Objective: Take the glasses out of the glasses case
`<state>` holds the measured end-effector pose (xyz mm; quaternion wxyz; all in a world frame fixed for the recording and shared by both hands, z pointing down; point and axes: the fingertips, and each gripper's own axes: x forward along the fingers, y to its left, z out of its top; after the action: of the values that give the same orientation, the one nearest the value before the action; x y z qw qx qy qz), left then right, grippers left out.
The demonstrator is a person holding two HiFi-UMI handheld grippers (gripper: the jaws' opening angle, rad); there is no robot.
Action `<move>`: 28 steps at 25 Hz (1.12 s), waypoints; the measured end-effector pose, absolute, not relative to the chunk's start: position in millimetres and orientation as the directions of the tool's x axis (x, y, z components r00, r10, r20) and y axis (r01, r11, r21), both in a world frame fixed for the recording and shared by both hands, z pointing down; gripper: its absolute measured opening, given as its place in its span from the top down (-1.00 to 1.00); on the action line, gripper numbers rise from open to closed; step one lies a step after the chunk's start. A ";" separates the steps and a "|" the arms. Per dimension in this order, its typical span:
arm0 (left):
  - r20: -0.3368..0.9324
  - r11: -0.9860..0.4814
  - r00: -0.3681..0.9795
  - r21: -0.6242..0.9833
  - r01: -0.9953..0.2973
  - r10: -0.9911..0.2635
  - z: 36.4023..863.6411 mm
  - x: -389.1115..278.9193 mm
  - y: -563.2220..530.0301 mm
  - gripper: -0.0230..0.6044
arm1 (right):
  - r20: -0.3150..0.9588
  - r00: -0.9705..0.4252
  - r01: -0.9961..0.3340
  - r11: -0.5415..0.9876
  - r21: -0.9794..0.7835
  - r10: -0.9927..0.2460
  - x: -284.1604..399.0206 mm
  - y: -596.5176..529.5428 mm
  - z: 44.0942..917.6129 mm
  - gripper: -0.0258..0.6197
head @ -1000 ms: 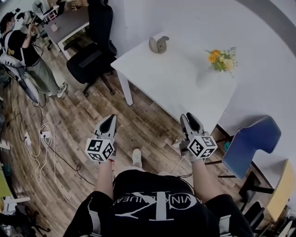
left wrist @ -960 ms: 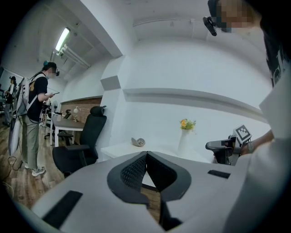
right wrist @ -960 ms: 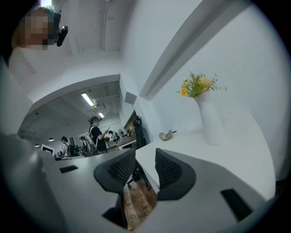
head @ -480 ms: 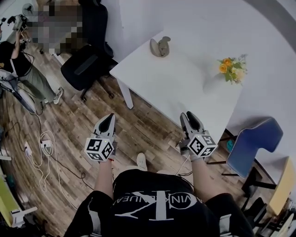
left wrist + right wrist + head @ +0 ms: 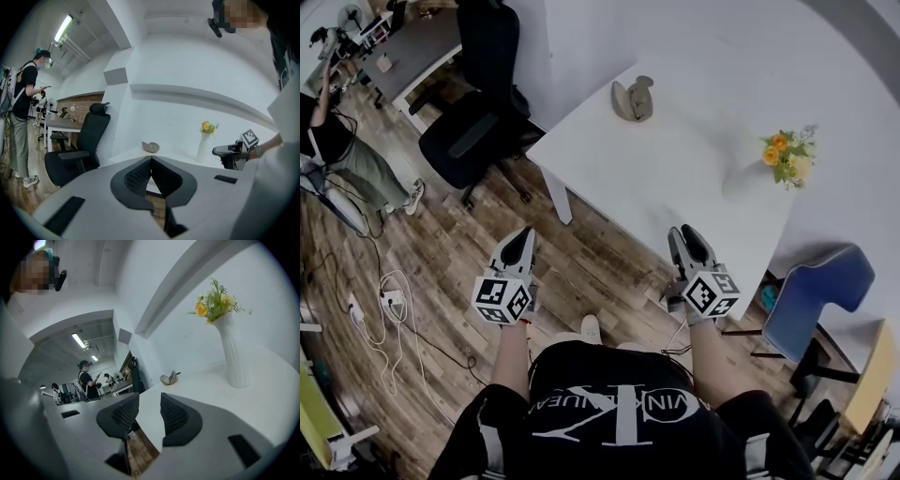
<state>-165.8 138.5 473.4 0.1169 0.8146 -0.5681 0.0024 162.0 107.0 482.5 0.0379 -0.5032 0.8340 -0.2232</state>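
Note:
The glasses case (image 5: 633, 99), grey and standing open, lies near the far corner of the white table (image 5: 675, 178); it also shows small in the left gripper view (image 5: 151, 147) and the right gripper view (image 5: 170, 378). Both grippers hang over the wooden floor, short of the table and far from the case. My left gripper (image 5: 523, 236) is shut, its tips meeting with nothing between them (image 5: 151, 160). My right gripper (image 5: 687, 234) is open; its jaws have just been opening, and the gap between them is empty (image 5: 149, 405).
A white vase of yellow flowers (image 5: 787, 155) stands at the table's right side. A black office chair (image 5: 478, 122) sits left of the table, a blue chair (image 5: 816, 300) to its right. A person (image 5: 342, 150) stands far left, with cables (image 5: 384, 291) on the floor.
Both grippers have come a little nearer to the table along with me; the table, case and vase have shifted right and down in the head view. Nothing was grasped.

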 end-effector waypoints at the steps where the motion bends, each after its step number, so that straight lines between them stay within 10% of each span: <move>1: 0.132 -0.328 0.354 0.184 -0.927 -0.926 471.9 -169.7 134.2 0.88 | 0.160 -0.489 -0.823 0.393 -0.410 -0.857 158.8 102.4 481.4 0.53; 28: 0.128 -0.301 0.325 0.175 -0.937 -0.937 476.9 -222.1 72.3 0.88 | 0.122 -0.524 -0.802 0.439 -0.406 -0.843 108.4 6.0 478.5 0.53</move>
<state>-222.1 72.3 476.9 0.1088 0.8066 -0.5810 0.0007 108.4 6.0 478.5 0.0491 -0.4856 0.8468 -0.2114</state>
